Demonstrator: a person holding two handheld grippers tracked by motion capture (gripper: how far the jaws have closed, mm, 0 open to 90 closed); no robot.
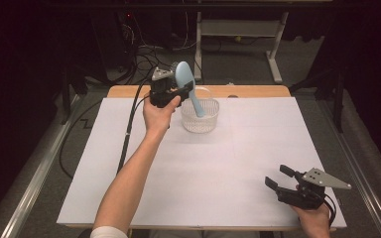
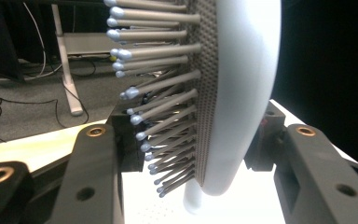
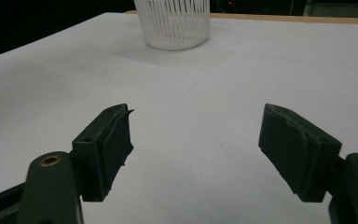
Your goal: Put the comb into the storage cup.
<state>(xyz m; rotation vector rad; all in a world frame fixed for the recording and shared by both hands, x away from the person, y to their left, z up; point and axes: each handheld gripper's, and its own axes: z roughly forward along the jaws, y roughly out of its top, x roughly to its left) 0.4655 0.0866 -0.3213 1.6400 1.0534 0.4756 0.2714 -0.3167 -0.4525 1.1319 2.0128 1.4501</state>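
At twelve o'clock on the table (image 1: 129, 163), over the basket (image 1: 200, 119): left gripper (image 1: 181, 92) clamped on a blue hairbrush (image 1: 186, 82), handle dipping inside the rim, head tilted up toward eleven. Possibly touching the basket floor already; hard to tell. Best lowered slowly, handle kept clear of the rim, jaws released only once the brush rests. At five o'clock, right gripper (image 1: 279, 179) idle, jaws spread wide, empty.

No readable text, labels or signs.
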